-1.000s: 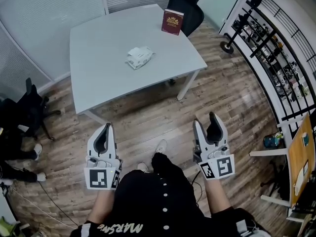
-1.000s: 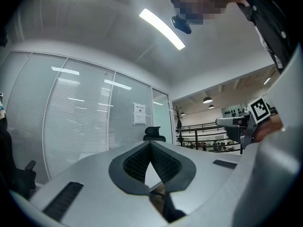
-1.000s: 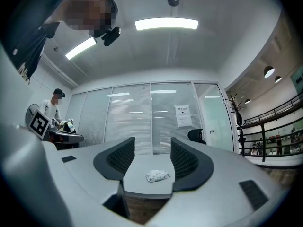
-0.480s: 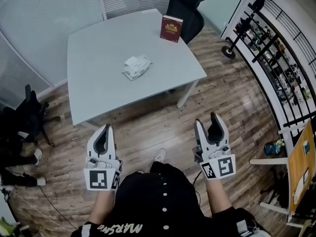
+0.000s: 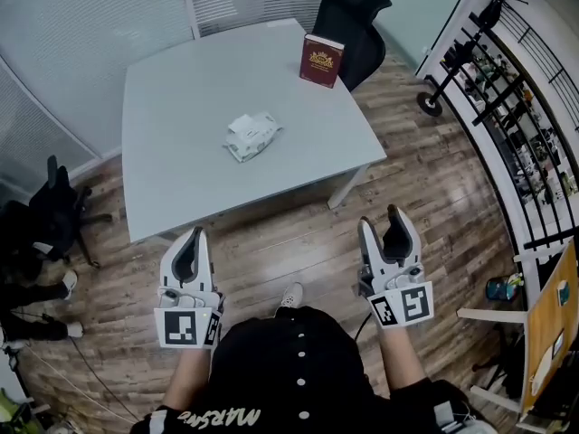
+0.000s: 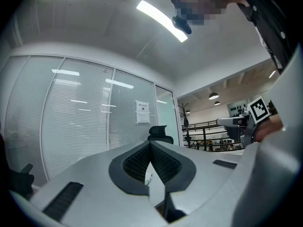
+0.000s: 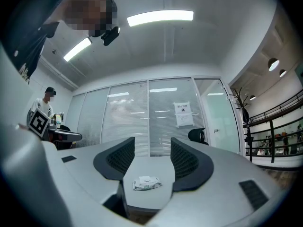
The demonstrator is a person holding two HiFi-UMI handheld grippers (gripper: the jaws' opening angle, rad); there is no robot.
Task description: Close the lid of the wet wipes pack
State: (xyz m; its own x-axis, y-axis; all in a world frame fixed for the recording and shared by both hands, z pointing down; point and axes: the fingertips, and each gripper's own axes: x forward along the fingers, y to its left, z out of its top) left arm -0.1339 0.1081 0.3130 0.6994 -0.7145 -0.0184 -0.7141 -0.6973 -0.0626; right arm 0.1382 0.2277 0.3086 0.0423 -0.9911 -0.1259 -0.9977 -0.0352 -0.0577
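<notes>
pale grey square table (image 5: 172, 161) on wood flooring carries a crumpled white wet wipes pack (image 5: 251, 136) near its middle, well apart from both tools. left gripper (image 5: 193, 235) is clenched on nothing, jaw tips meeting; right gripper (image 5: 380, 218) is released, jaws apart.

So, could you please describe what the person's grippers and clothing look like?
Both the left gripper and right gripper are light grey, with tapering jaws lined by black ribbed pads. Each carries a white cube with black square markers. The person wears a black top with white buttons.
</notes>
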